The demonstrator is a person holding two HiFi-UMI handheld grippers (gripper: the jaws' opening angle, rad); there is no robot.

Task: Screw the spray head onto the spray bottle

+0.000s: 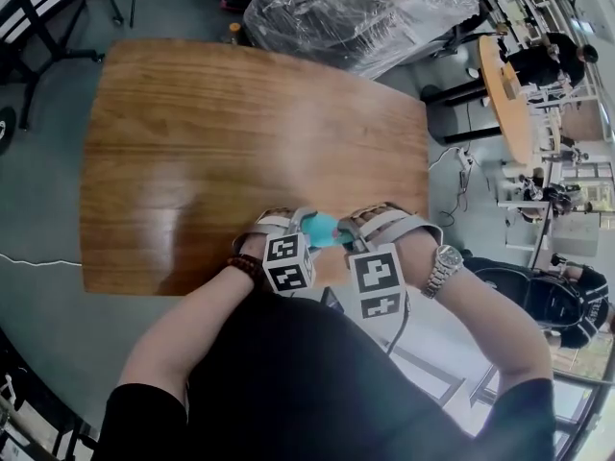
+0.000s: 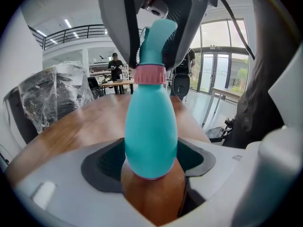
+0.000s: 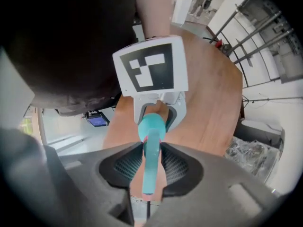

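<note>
Left claw: my left claw [image 2: 150, 167] is clenched on the fat lower part of the bottle [image 2: 150, 131], with a pad on each side.
Right claw: my right claw [image 3: 149, 167] comes from above and is clenched on the spray head [image 3: 148, 174].
Where the bottle is: between my two claws, over the near edge of the table [image 1: 221, 142], close to my body.
Only the head view shows: the whole brown table, a big bundle [image 1: 356, 12] in clear wrap past its far edge, and the watch [image 1: 444, 262] on my right wrist. The bottle is just a small blue-green spot there.
Only the left claw's view shows: the bottle's full shape from the side, and a person [image 2: 114, 65] standing far off in the room.
Only the right claw's view shows: the spray head seen from the top, with the left claw's black-and-white cube behind it.
How the bottle looks: blue-green and smooth, round low down and thin near the top. A pink ring [image 2: 150, 74] sits on the neck, and the spray head above it is the same blue-green.
</note>
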